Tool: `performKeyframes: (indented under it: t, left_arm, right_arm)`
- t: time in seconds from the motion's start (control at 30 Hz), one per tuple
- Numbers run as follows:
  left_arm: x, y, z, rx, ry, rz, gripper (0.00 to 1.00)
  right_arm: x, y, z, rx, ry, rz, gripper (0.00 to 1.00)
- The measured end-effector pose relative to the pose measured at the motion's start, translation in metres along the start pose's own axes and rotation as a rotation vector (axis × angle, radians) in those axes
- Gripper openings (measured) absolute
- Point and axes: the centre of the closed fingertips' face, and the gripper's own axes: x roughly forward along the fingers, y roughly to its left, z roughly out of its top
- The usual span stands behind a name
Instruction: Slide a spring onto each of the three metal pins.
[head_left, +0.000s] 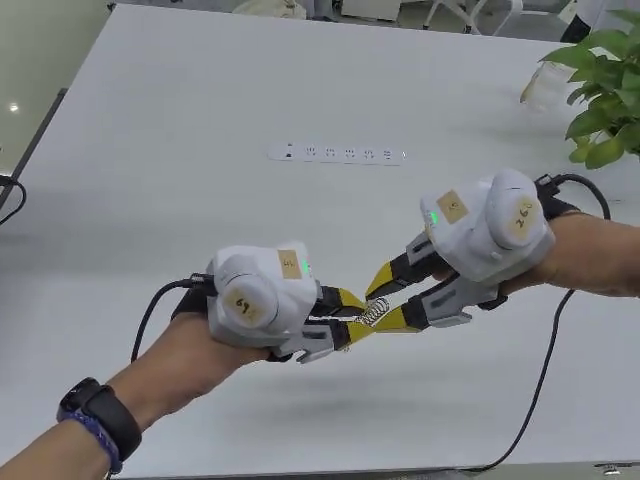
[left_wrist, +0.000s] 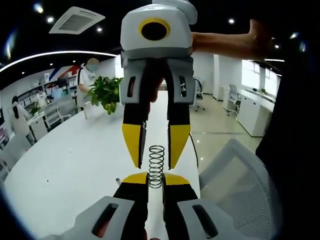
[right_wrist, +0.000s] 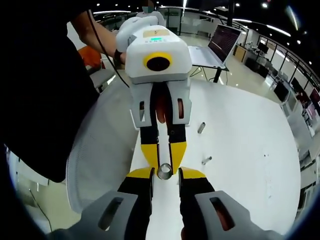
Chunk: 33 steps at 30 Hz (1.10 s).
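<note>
The left gripper is closed almost fully on a thin metal pin, and a spring stands out from its tips along the pin's line. The right gripper faces it with its jaws partly open, one on each side of the spring's far end. Whether they press on it I cannot tell.

Both are held above the white worktop. Further along it lie two small metal pieces, well apart from the grippers and too small to identify.

This spring looks only partly threaded. I see no finished pin, so most of the task likely remains.
</note>
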Motion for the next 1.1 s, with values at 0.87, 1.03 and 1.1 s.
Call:
performKeyframes:
  t: [0.87,1.03,1.1]
  left_arm:
    - [0.003,-0.006,-0.007,0.008,0.032,-0.026,0.02]
    - [0.004,-0.005,-0.009,0.000,0.034,-0.020,0.02]
    - [0.005,-0.006,-0.010,-0.004,0.035,-0.022,0.03]
  right_arm:
    - [0.010,0.008,-0.006,-0.066,0.082,0.046,0.09]
    - [0.012,0.006,-0.008,-0.062,0.085,0.043,0.09]
    - [0.013,0.006,-0.009,-0.055,0.083,0.043,0.09]
